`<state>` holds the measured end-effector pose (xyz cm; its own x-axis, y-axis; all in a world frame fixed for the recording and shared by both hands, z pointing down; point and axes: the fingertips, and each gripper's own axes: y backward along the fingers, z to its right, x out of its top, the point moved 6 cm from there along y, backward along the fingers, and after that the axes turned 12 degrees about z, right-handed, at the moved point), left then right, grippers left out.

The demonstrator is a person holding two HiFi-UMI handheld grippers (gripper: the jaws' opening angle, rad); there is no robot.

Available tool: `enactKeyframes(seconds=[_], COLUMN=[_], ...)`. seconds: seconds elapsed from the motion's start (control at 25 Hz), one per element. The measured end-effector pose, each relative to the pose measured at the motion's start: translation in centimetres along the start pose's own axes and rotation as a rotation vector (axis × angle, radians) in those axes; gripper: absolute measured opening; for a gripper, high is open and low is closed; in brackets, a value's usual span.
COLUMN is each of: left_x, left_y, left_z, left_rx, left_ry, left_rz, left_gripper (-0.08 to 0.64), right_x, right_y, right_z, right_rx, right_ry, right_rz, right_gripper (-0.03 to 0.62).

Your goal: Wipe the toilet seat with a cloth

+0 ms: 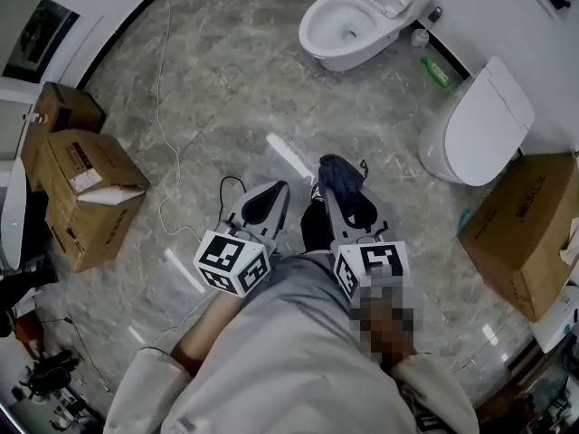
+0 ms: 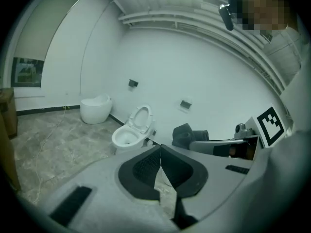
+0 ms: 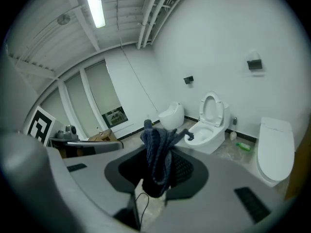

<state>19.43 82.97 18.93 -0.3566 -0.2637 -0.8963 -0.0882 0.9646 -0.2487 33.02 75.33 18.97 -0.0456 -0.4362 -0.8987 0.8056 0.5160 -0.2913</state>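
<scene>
A white toilet (image 1: 348, 21) with its lid raised stands at the far wall, well ahead of both grippers; it also shows as the open toilet (image 2: 130, 132) and the toilet (image 3: 210, 123). My right gripper (image 1: 336, 188) is shut on a dark blue cloth (image 1: 341, 174), which bunches up between its jaws as the cloth (image 3: 158, 154). My left gripper (image 1: 273, 195) is shut with nothing in it, its black pads (image 2: 146, 166) meeting at the tips. Both grippers are held side by side over the marble floor.
A second toilet (image 1: 479, 125) with its lid down stands at the right wall, a green bottle (image 1: 435, 71) beside it. Cardboard boxes (image 1: 86, 193) sit at left, another box (image 1: 529, 233) at right. A white cable (image 1: 163, 107) trails over the floor. A round white fixture (image 2: 95, 108) stands far left.
</scene>
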Motion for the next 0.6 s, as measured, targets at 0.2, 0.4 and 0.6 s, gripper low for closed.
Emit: enactKeyframes(seconds=[0.2,0.4,0.6], left_x=[2.1,3.2,5.0], left_y=[-7.2,-11.2,-13.9], left_z=[-1.1,-2.9,-5.1], left_rx=[-0.002,0.013,0.019], left_ry=[-0.011,-0.007,0.010], left_rz=[-0.034,-0.056,-0.040], left_gripper=[0.009,0.009,0.009], right_x=[2.4,3.5,4.6], right_y=[-5.7,-9.8,-12.9], right_z=[4.0,6.1,6.0], right_rx=[0.032,0.078,0.210], right_ry=[-0.032,-0.059,-0.179], right_rz=[-0.019,-0.046,-0.091], right_gripper=[0.094,0.094,0.087])
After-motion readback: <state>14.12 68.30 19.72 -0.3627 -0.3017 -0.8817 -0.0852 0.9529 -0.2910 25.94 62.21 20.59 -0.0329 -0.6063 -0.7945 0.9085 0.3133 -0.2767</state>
